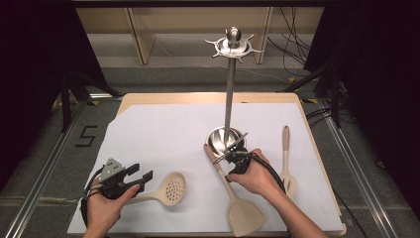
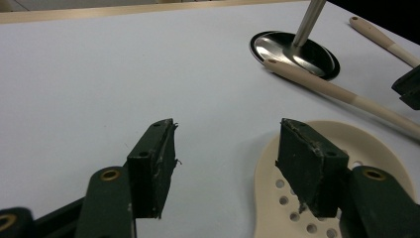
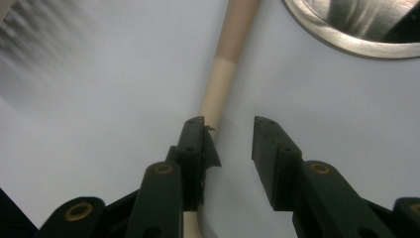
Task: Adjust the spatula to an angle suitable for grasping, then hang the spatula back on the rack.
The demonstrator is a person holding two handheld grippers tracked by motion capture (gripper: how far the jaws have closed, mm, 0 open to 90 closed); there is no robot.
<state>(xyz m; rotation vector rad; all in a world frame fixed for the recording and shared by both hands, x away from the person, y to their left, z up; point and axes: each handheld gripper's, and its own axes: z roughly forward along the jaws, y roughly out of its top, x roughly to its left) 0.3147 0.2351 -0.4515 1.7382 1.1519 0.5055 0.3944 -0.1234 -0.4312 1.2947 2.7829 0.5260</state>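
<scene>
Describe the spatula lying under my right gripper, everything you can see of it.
The spatula is cream-coloured, seemingly silicone, with a darker tan grip end. It lies flat on the white sheet, flat blade toward the near edge, handle tip beside the steel stand base. The right gripper is over its handle, jaws open, not gripping.

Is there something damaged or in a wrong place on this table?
Nothing is spilled. The hanging stand holds no tools: the spatula, the skimmer and a slotted turner lie flat. The left gripper's pads look frayed.
</scene>
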